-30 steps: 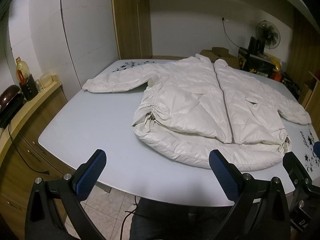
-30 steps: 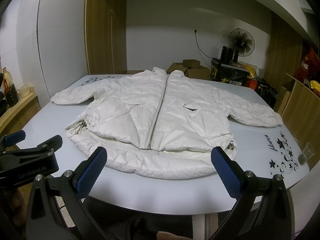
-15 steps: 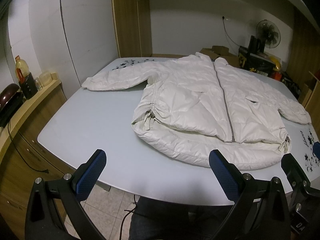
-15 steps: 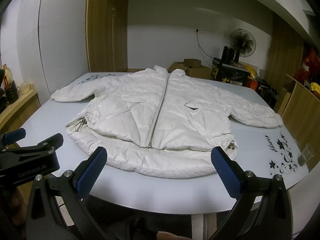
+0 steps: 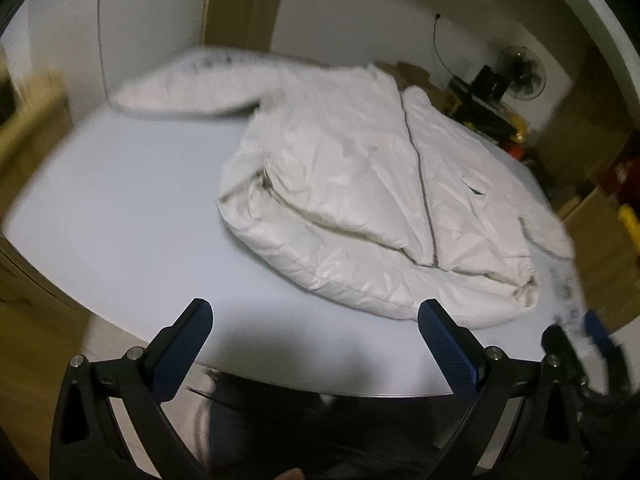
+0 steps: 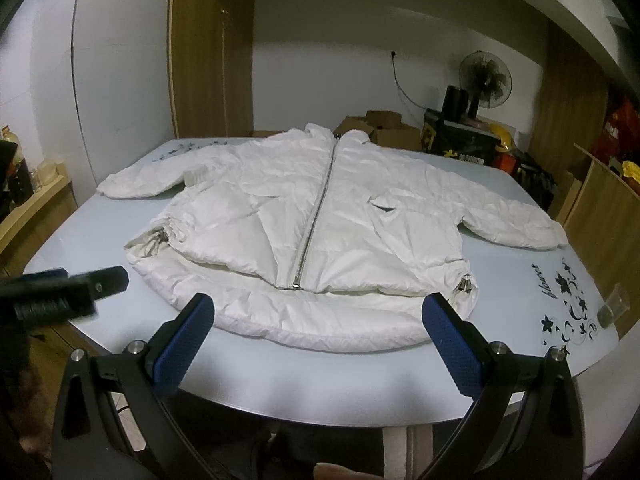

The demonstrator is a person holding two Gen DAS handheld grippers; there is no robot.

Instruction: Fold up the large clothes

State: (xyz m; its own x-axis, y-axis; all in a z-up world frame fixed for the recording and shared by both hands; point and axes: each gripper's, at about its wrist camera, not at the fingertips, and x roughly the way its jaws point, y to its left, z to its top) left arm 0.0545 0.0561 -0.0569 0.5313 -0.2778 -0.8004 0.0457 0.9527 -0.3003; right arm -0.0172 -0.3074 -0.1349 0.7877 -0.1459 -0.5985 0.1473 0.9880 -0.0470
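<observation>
A white puffer jacket (image 6: 320, 224) lies face up and zipped on a pale blue-grey table (image 6: 340, 384), sleeves spread to both sides, hem toward me. It also shows in the left wrist view (image 5: 360, 200), which is blurred. My left gripper (image 5: 316, 344) is open and empty above the table's near edge, short of the hem. My right gripper (image 6: 318, 340) is open and empty, with its fingertips just over the near hem. The left gripper also shows at the left of the right wrist view (image 6: 60, 292).
A clear plastic cup (image 6: 612, 310) stands near the table's right edge by a black flower print (image 6: 560, 300). Boxes (image 6: 380, 128) and a fan (image 6: 484, 80) stand behind the table. A wooden counter (image 6: 36, 208) with bottles runs along the left.
Both grippers have moved forward toward the jacket's hem. The left wrist view has swung and tilted, now blurred. The jacket has not moved.
</observation>
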